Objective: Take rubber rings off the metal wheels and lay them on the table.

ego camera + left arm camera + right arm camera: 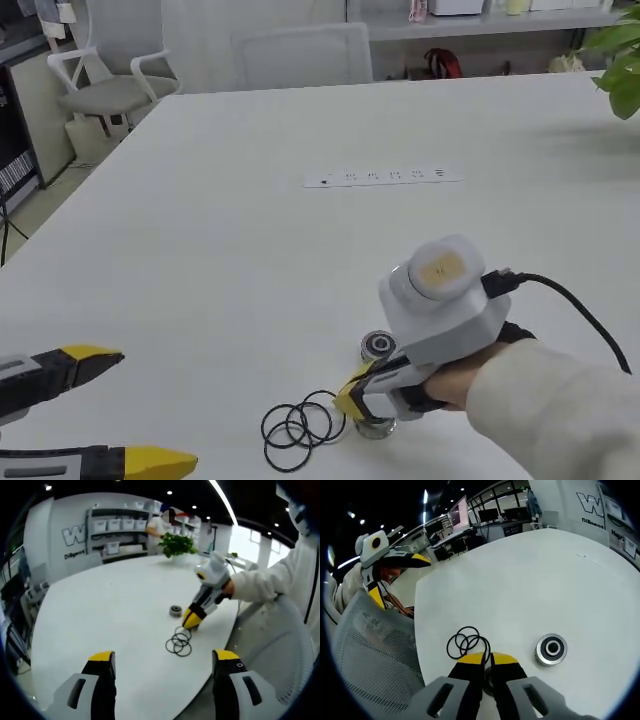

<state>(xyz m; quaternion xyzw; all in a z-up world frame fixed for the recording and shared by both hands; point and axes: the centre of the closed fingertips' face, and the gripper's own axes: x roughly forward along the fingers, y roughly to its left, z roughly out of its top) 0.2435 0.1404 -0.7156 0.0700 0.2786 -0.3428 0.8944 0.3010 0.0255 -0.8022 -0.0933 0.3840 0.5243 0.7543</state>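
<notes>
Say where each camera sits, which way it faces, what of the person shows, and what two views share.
Head view: on the headset, facing forward and down at the table; a sleeve and hand hold the right gripper.
Left gripper view: on the left gripper, facing along its open jaws to the rings and the person's sleeve.
Right gripper view: on the right gripper, facing along its shut jaws; wheel and left gripper ahead.
Both gripper views share rings and wheel.

Rubber rings (298, 428) on table (200, 220), metal wheel (378, 346) behind, to the right
</notes>
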